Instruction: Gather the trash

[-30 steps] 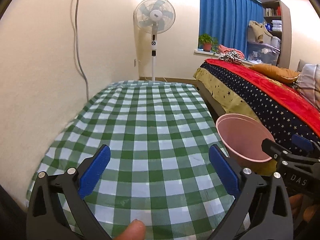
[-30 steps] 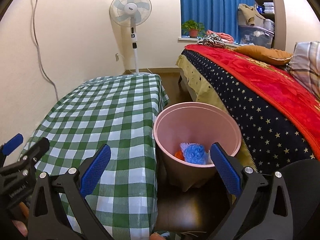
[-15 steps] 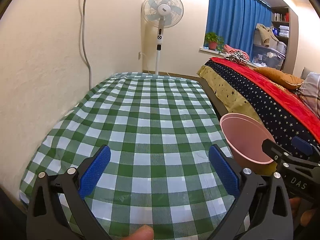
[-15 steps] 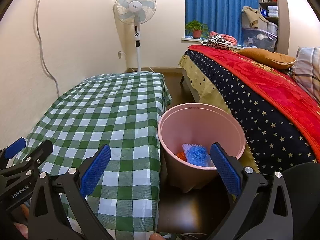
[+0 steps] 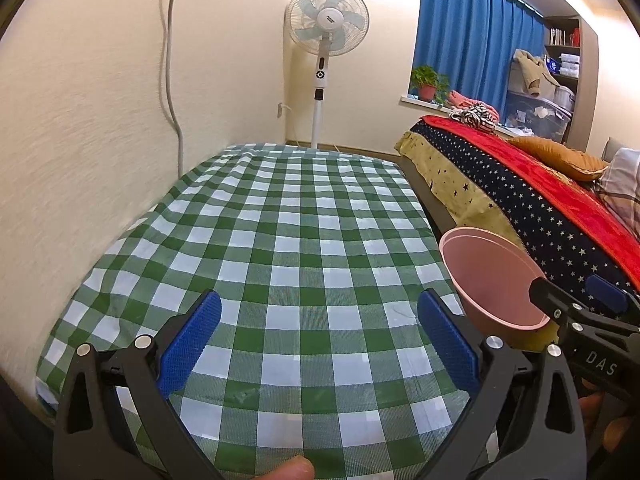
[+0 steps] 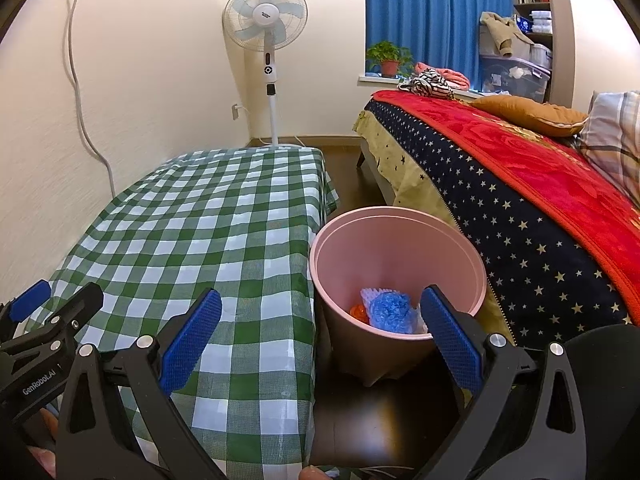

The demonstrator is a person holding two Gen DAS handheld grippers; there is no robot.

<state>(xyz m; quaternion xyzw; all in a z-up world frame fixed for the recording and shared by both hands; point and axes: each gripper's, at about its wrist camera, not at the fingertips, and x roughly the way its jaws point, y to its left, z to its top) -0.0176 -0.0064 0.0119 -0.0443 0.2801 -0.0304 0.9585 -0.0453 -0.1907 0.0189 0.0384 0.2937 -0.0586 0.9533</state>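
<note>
We've pulled both grippers, left [image 5: 318, 338] and right [image 6: 320, 338], back and up, jaws released and empty; trash [image 6: 390, 312] sits in the pink bin [image 6: 400, 216] right of the bare checked table [image 5: 280, 240], so collecting looks done.

Warm indoor light brightening cream wall [image 5: 100, 80], glowing strongest along ceiling at upper right. Fisheye bending edges, corners vignetting black. Left wall smearing with slight motion blur.
</note>
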